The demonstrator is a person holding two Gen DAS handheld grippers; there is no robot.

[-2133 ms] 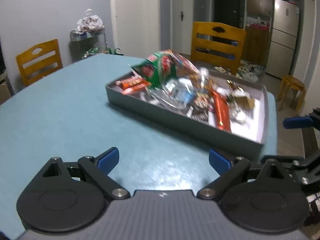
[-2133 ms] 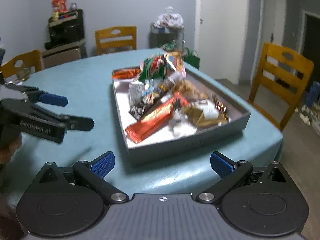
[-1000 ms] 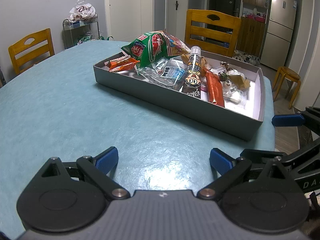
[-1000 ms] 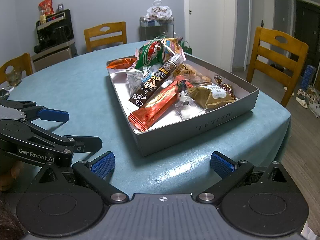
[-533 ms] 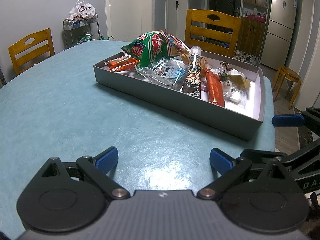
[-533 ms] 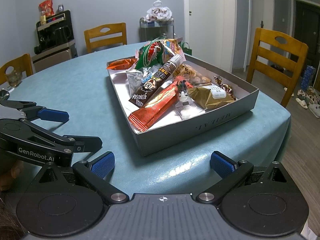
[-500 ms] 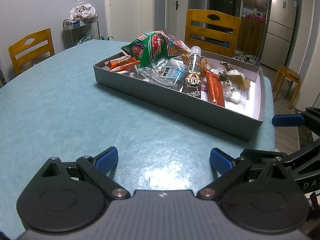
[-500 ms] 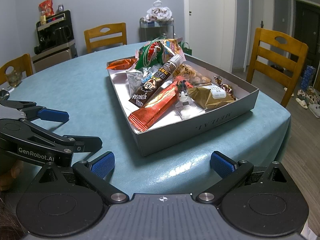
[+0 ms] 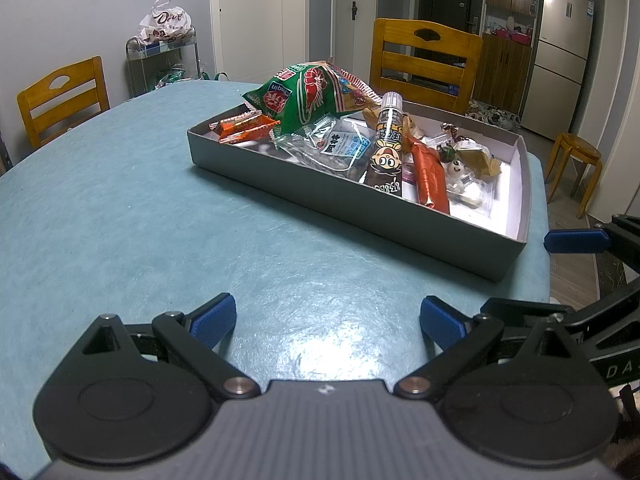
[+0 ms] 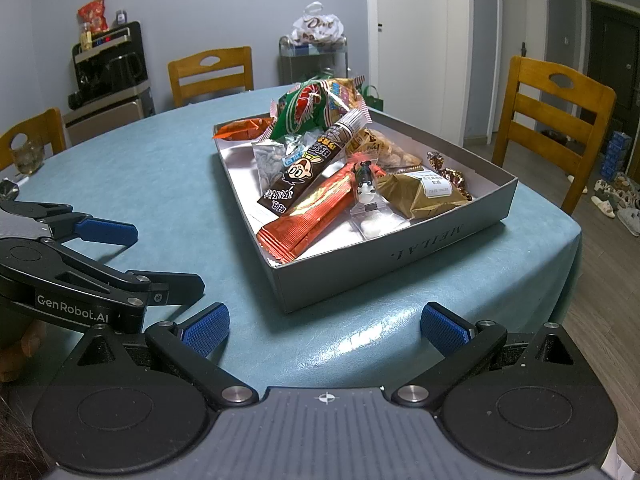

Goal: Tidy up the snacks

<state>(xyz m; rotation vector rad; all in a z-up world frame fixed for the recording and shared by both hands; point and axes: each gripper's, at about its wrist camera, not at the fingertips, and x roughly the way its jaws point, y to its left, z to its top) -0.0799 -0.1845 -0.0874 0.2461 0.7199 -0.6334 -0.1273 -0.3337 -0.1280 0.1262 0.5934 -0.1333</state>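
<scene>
Over table, both claws unmoved, empty

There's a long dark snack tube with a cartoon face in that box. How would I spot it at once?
Start at the grey box on the teal table, full of snacks. The tube lies slantwise atop the pile, leaning on the green chip bag, beside the long orange-red bar. It alone is dark brown with a round cartoon face and a white-capped end.
</scene>
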